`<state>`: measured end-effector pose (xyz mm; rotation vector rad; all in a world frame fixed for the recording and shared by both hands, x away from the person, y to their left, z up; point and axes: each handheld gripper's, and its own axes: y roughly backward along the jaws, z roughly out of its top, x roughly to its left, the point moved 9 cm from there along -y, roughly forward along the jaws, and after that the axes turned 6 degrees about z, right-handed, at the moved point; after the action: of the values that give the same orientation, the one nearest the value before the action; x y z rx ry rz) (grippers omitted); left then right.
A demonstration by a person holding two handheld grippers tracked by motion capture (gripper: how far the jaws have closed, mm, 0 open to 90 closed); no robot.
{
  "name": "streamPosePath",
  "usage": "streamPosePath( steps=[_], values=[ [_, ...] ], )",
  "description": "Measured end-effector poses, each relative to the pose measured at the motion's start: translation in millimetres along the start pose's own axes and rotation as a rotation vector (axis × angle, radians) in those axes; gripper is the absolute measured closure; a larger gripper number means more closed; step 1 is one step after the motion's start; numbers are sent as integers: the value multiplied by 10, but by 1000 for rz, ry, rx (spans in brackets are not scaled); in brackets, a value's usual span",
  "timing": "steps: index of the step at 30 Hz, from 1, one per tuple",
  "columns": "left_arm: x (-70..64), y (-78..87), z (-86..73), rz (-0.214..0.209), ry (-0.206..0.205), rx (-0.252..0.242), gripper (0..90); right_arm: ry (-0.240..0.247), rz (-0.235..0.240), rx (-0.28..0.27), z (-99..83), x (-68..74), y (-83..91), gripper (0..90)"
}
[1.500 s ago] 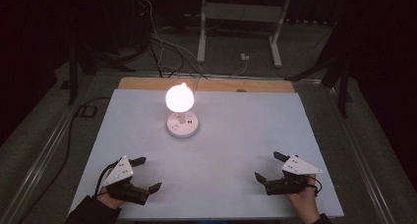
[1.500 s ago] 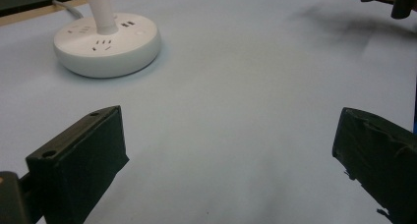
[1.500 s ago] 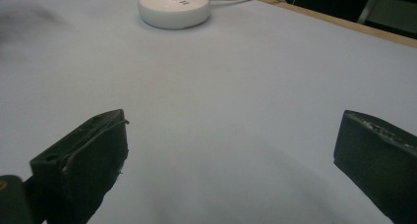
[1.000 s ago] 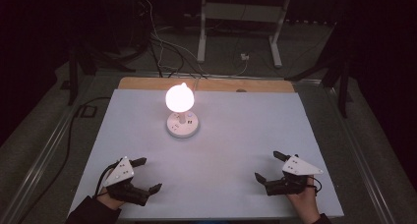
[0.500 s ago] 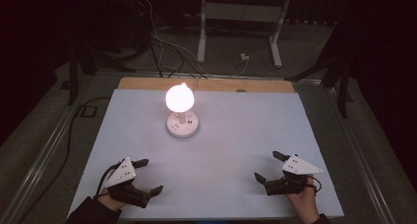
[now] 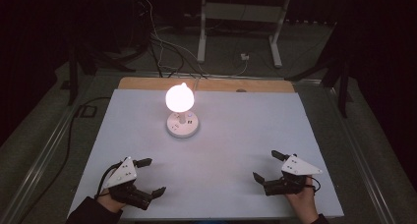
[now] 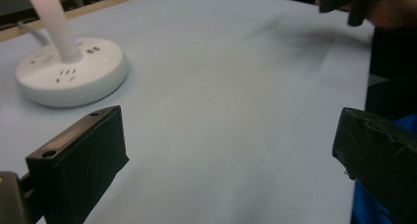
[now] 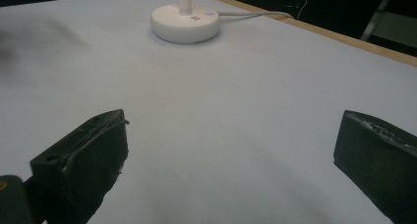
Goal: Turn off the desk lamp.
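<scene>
One glowing white globe lamp (image 6: 180, 98) on a round white plastic base (image 6: 183, 125) is standing on one desk (image 6: 236, 135) covered with a pale grey sheet. Two black two-jaw grippers are resting near the front edge: one left gripper (image 6: 150, 177), one right gripper (image 6: 265, 165), each showing two spread jaws.

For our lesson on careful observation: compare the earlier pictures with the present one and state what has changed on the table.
Almost nothing changed. The left tool seems to have shifted very slightly on the near left of the table; it took hold of nothing. The right tool stayed at the near right. Both remain open and empty. The lit lamp on its round white base stayed in place.
</scene>
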<state>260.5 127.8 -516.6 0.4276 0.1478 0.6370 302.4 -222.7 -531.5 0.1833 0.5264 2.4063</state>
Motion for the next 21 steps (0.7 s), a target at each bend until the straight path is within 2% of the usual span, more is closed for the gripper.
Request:
streamPosePath(
  steps=[4,13,17,21],
  values=[
    [-20,2,70,-21,10,-2,4,2,1,-1,2,5,-4,0],
    [36,-32,237,-13,39,-29,4,-9,3,-3,0,6,-5,0],
    [70,-74,286,-16,52,-24,4,-6,4,-4,3,8,-4,0],
    [84,-122,320,-13,47,-20,4,-6,5,-6,6,8,0,0]
  ],
)
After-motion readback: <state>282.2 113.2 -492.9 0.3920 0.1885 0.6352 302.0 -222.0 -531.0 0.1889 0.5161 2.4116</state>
